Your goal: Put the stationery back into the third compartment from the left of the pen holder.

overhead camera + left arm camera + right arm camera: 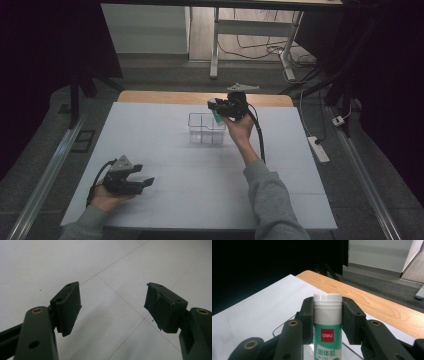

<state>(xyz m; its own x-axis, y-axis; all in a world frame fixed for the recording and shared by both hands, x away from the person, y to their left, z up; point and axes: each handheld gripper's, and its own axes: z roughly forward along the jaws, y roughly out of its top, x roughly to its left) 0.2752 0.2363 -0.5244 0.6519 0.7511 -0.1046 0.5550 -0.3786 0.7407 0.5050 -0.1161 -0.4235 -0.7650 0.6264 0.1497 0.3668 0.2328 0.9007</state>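
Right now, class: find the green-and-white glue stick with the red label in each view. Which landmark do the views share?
High view: glue stick upper centre, in the right hand-held gripper, above the clear plastic box.
Right gripper view: bottom centre, upright between the jaws.
Left gripper view: nothing to mark.
Shared landmark: white table cover.

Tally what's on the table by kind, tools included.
Glue stick: 1, held in the right tool
Clear divided bin: 1
Tools: 2, the left tool open and empty
Total: 4
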